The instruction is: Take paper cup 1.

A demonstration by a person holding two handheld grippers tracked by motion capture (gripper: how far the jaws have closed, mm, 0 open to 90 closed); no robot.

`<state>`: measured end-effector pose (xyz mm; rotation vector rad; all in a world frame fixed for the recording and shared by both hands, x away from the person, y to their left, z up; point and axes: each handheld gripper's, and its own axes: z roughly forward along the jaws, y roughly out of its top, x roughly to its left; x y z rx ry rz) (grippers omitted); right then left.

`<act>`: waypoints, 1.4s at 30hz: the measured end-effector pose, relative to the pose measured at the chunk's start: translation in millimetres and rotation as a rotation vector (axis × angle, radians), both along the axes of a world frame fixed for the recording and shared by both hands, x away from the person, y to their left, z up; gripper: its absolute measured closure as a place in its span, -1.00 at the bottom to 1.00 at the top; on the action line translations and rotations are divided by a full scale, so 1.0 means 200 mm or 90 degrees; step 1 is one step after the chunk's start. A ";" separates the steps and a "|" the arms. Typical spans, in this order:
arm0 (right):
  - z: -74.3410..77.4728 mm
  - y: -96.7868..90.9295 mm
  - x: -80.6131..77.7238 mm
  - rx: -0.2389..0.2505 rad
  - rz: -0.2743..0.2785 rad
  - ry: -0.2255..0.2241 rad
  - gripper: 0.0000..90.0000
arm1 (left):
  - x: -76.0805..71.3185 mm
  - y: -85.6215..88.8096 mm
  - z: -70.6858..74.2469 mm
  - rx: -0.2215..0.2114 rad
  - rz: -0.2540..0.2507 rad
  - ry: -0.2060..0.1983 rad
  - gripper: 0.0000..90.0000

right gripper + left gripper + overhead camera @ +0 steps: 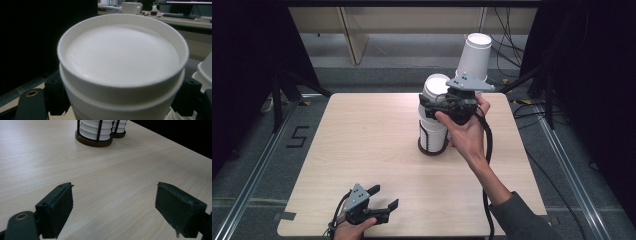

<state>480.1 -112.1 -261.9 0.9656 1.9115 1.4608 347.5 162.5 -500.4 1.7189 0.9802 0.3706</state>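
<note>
My right gripper is raised above the far side of the table and is shut on a white paper cup. The cup is upside down and tilted, its recessed bottom facing the right gripper view. A second rim just below it looks like another cup nested inside. Beside and below the gripper, a stack of white cups stands in a black-barred holder with a brown base. My left gripper rests near the table's front edge. Its jaws are open with bare wood between them.
The left gripper view has the holder's base ahead and a second, smaller base behind it. The wooden table ends close to the left hand. Cables and metal rails run along the floor at the right.
</note>
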 end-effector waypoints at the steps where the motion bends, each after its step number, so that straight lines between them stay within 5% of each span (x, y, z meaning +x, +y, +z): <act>1: -0.01 0.00 -0.01 -0.004 0.006 -0.009 -0.54 | 0.00 0.00 0.00 -0.001 0.001 0.000 -0.68; 11: -0.14 0.02 -0.10 -0.010 0.056 0.012 -0.54 | 0.00 0.00 0.00 -0.006 0.003 -0.007 -0.68; 18: -0.31 0.04 -0.17 -0.010 0.099 0.058 -0.54 | -0.01 -0.01 0.00 -0.012 -0.002 -0.013 -0.68; 27: -0.48 0.04 -0.21 0.012 0.126 0.106 -0.54 | 0.00 -0.01 0.00 -0.020 -0.012 -0.020 -0.68; 31: -0.53 0.03 -0.21 0.004 0.130 0.102 -0.54 | 0.00 -0.01 0.00 -0.025 -0.010 -0.021 -0.68; 33: -0.57 0.01 -0.22 0.013 0.129 0.133 -0.54 | -0.01 -0.01 0.01 -0.025 -0.006 -0.021 -0.68; 42: -0.65 0.02 -0.23 0.002 0.145 0.149 -0.54 | -0.01 0.01 0.03 -0.028 -0.008 -0.034 -0.68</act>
